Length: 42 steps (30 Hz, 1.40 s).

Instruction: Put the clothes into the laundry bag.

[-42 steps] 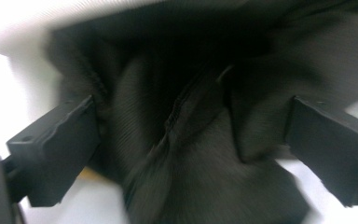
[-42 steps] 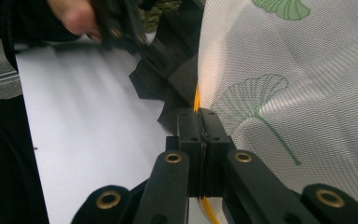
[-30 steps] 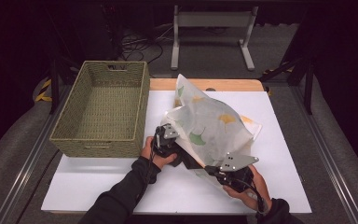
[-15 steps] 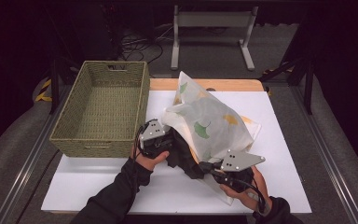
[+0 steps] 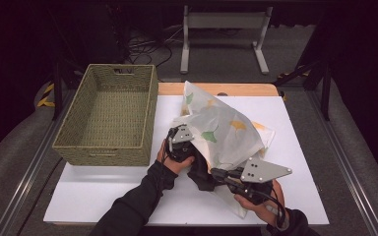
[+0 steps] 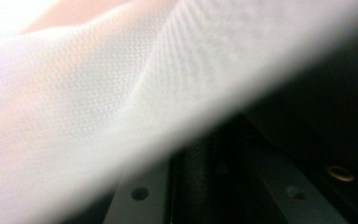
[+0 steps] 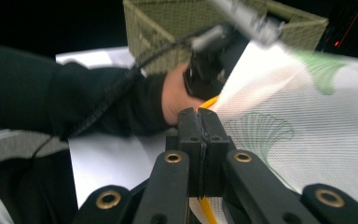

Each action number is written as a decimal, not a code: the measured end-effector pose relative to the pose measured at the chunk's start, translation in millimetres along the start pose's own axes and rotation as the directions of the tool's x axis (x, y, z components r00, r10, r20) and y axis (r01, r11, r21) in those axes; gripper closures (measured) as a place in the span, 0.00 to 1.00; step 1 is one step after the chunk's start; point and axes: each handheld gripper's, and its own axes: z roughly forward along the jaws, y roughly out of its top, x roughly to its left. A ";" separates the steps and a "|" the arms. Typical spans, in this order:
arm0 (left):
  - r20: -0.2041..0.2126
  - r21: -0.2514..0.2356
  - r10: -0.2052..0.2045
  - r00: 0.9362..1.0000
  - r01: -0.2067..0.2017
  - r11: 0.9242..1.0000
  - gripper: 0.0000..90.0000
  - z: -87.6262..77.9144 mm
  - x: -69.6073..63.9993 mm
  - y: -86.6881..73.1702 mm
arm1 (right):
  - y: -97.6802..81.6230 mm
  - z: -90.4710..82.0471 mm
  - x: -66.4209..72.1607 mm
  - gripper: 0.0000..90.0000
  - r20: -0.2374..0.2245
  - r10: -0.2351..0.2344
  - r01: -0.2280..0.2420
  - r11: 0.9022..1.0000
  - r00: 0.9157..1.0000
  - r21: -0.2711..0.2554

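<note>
Item 1, nearest, at about 5 o'clock on the table: right gripper [image 5: 215,173], held in the person's right hand. Jaws pressed together on the edge of the bag [image 5: 224,129]; in the right gripper view a thin strip of fabric with a yellow trim runs between the pads [image 7: 189,135]. Compared with a second ago the grip has not altered, but the hand sits a little higher.

Item 2, centre, at about 7 o'clock of the bag: left gripper [image 5: 179,142], in the left hand. Its jaw tips are hidden by the fabric from above, and the left gripper view has white mesh draped right across the lens. Its jaws have just been closing; fabric lies against them, yet I cannot tell whether they actually pinch it. Half a second ago this hand was further out toward 9 o'clock; it has come back in against the bag.

Item 3: the bag itself, white mesh printed with green and yellow leaves, tented up mid-table, a dark thing [image 5: 200,173] at its near mouth between the two grippers.

Item 4, far left, at 10 o'clock: woven basket [image 5: 74,142], well apart from the bag.

Reading: the near edge is secured on one side and the other side looks freshly gathered, so handling the bag's mouth seems under way.
</note>
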 end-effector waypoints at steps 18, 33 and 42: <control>0.038 0.027 0.126 0.991 -0.127 0.992 0.26 -64.3 -17.6 -11.6 | -29.2 9.3 -14.8 1.00 0.043 0.028 -0.034 0.990 0.999 0.137; 0.072 0.157 0.145 0.987 -0.155 0.975 0.05 -6.5 -56.6 -22.4 | -41.1 30.2 -15.4 0.99 0.045 0.016 -0.026 0.973 0.999 0.230; 0.009 0.208 0.162 0.987 -0.160 0.965 0.45 22.5 -46.4 -18.2 | -48.3 33.2 -19.2 0.99 0.039 0.044 -0.053 0.964 0.998 0.260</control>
